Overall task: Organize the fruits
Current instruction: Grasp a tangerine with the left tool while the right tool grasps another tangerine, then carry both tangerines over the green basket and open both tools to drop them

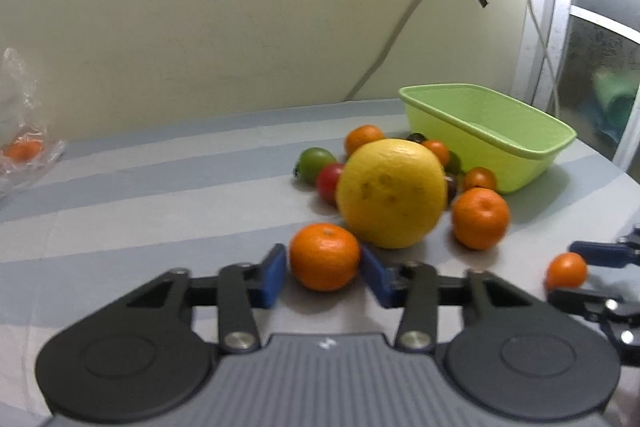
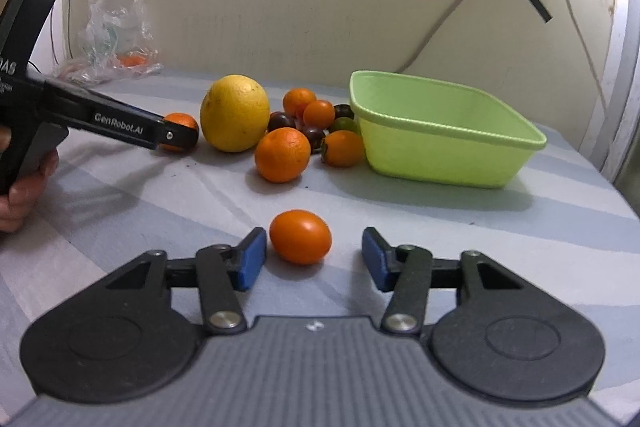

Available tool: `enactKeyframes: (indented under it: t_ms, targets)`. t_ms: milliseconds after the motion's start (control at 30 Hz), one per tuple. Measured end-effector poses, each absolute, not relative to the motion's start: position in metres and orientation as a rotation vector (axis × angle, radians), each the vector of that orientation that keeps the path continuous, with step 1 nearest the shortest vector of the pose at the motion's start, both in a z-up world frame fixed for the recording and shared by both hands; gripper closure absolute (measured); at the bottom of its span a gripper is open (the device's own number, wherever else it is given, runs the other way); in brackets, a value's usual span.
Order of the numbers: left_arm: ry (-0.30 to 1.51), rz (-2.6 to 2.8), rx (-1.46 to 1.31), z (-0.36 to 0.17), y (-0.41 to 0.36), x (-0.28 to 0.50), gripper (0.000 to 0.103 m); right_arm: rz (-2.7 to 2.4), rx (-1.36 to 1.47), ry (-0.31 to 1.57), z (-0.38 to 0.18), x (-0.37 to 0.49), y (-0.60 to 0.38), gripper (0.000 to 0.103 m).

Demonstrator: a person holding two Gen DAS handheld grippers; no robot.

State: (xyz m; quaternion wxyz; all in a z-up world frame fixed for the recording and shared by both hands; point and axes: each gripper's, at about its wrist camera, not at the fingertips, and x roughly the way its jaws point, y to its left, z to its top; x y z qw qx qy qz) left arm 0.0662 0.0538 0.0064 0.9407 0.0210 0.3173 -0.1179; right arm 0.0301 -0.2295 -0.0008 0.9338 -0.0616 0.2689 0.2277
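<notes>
Left gripper [image 1: 324, 277] first: its two blue pads sit tight against both flanks of a mandarin [image 1: 324, 255], pinching it right at the near edge of the fruit pile. The view is a little blurred, but the pads look pressed on. A hand [image 2: 24, 187] wraps its handle at the left edge of the right wrist view.

Over to the right gripper [image 2: 313, 259]: jaws spread, with a small orange fruit [image 2: 300, 237] lying on the cloth between them. The left pad is just beside it and the right pad stands clearly apart. This one lies alone, well apart from the pile.

Counting outward in the right wrist view:
- One big yellow citrus [image 2: 235, 113], its skin dimpled and blotched.
- Six orange fruits in all, counting the two at the grippers. The plumpest [image 2: 282, 155] sits in front of the pile.
- Three small dark round ones [image 2: 280, 121].
- One small green one [image 2: 343, 125].

The left wrist view adds a red one [image 1: 330, 183].

Just right of the pile, touching its far fruits, stands one light green basin [image 2: 448, 131], rectangular with nothing showing inside. Far left by the wall sits one crumpled clear plastic bag [image 2: 116, 27] with something orange in it. Everything rests on one table under a grey striped cloth [image 2: 440, 227].
</notes>
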Motion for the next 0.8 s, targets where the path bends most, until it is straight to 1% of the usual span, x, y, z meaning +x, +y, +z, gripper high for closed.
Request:
enactKeyframes:
  t_ms: [100, 300, 433, 500, 667, 733, 800]
  targets:
    - [0.631, -0.227, 0.071, 0.007, 0.049, 0.055, 0.064, 0.506, -0.112, 0.555, 0.000, 0.029, -0.230, 0.067]
    - [0.659, -0.293, -0.032, 0.015, 0.049, 0.028, 0.064, 0.529, -0.094, 0.545, 0.004, 0.024, -0.237, 0.069]
    - [0.669, -0.369, -0.066, 0.021, 0.027, 0.018, 0.064, 0.519, -0.067, 0.517, 0.007, 0.021, -0.248, 0.069]
    - [0.655, -0.408, -0.058, 0.032, 0.011, 0.021, 0.064, 0.500, -0.056, 0.487, 0.012, 0.024, -0.258, 0.069]
    - [0.598, -0.497, -0.050, 0.067, -0.032, 0.059, 0.064, 0.423, 0.010, 0.377, 0.038, 0.052, -0.292, 0.069]
    - [0.593, -0.511, -0.040, 0.074, -0.053, 0.087, 0.064, 0.388, -0.004, 0.331, 0.045, 0.070, -0.300, 0.069]
    - [0.616, -0.515, -0.042, 0.072, -0.070, 0.113, 0.064, 0.358, -0.027, 0.325, 0.045, 0.091, -0.305, 0.069]
